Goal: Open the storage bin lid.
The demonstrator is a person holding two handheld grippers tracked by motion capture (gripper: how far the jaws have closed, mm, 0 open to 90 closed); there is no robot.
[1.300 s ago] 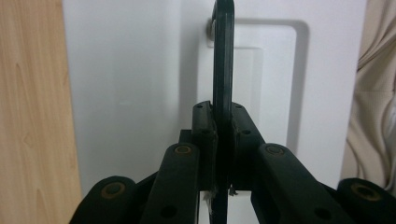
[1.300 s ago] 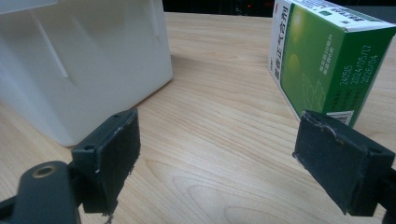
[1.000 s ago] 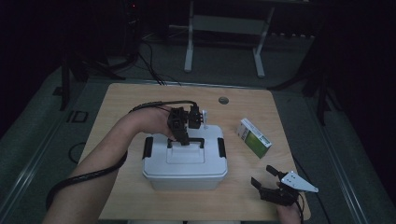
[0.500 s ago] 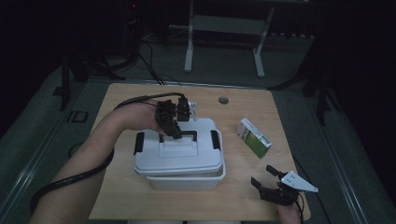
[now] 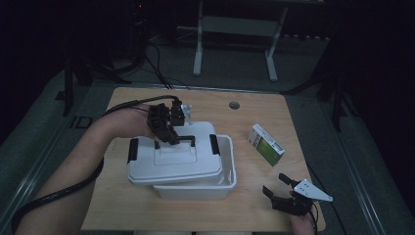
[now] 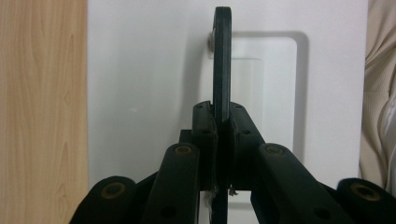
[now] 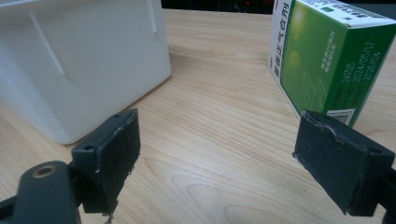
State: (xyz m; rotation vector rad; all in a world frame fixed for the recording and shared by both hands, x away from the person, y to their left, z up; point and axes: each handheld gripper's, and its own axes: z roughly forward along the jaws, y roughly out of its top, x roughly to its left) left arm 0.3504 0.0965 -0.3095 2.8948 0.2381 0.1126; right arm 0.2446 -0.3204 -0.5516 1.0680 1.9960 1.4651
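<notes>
The left gripper (image 5: 169,131) is clamped tight on the black handle (image 6: 222,60) of the white lid (image 5: 171,159), which has come up and toward the left since a second ago. The white box (image 5: 226,169) below it is now partly uncovered (so filling may follow). The right gripper (image 5: 286,191) rests wide open and empty, with the green carton (image 5: 265,144) just ahead of it.
</notes>
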